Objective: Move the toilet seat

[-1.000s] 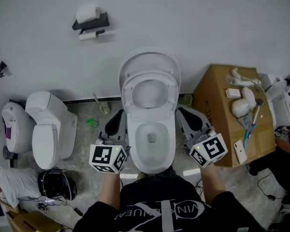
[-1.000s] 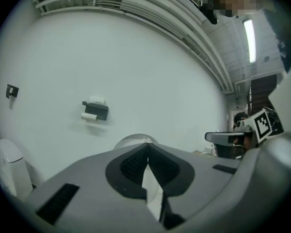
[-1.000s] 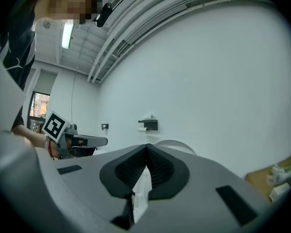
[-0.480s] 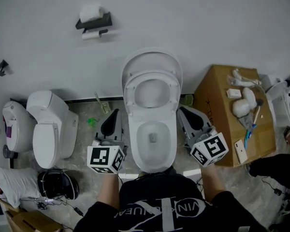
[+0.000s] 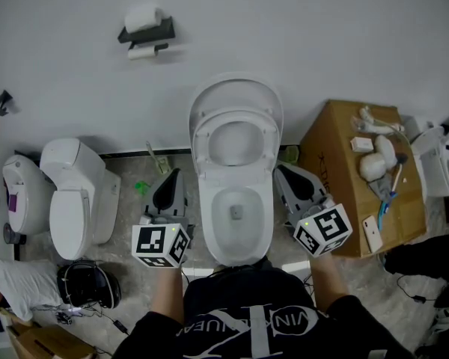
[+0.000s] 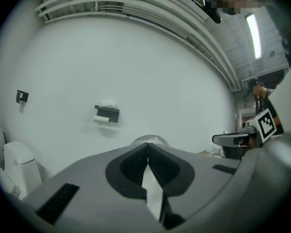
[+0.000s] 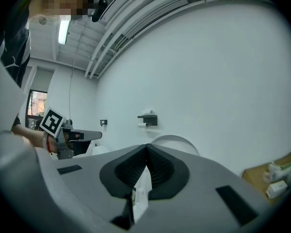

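White wall and a grey mottled floor enclose the work area. Toilet seat: raised, leaning back against the upright lid at the wall, ahead of both gripper tips and centred between them. Neither gripper touches it. Bowl: open, lying directly between the two grippers. Left gripper: held level just beside the bowl's left flank with its marker cube toward the person; its own view shows the left gripper with pads pressed together at the tips and nothing held, and the rounded top of the lid just above the tips. Right gripper: level, close against the bowl's right flank; whether it touches the bowl cannot be told. Its own view shows the right gripper likewise closed tight and empty, with the lid ahead and slightly to the right. Toilet paper holder: fixed to the wall, above and to the left of the left gripper. Second toilet: lid down, well to the left of the left gripper, with a black helmet on the floor in front of it. Cardboard box: just to the right of the right gripper, carrying several small white items on top. Person in a black shirt: directly behind both grippers.
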`<state>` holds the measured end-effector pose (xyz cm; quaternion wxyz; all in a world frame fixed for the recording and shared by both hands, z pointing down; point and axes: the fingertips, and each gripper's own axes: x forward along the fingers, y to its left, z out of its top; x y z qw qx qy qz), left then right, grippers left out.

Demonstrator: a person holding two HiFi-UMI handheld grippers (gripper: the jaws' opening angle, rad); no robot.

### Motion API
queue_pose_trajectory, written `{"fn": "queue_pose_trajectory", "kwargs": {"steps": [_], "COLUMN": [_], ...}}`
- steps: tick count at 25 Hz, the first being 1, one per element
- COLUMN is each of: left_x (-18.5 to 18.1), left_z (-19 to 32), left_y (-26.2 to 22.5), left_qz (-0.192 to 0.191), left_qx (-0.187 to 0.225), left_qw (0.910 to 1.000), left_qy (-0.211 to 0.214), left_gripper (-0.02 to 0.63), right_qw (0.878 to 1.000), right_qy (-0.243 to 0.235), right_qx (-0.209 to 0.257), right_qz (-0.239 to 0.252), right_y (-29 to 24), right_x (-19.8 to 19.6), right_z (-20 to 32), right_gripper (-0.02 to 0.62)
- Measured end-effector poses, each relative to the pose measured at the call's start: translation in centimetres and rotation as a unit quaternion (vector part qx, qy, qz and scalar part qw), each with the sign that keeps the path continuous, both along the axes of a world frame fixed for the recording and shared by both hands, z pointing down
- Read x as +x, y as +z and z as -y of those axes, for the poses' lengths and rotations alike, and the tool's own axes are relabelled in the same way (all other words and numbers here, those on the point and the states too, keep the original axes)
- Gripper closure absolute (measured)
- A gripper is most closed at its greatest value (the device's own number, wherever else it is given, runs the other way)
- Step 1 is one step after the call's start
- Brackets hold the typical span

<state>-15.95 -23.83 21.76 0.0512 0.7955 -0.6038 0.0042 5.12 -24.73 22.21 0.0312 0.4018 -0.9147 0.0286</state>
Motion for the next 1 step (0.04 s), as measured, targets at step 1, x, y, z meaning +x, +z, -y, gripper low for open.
{"fn": "queue_pose_trajectory", "kwargs": {"steps": [1], "left_x": [-0.06], "left_z": [-0.01], "left_y": [0.02], "left_qz": [0.000], "left_qx": [0.000], "left_qw": [1.0000], "left_qy": [0.000], "left_gripper": [0.601], "right_qw": [1.000], "right_qy": [0.001], "right_qx": [-0.001], "right_qz": [-0.001], "right_y": [0.02], "right_x": [0.00], "right_z": [0.01], "right_gripper": [0.589]}}
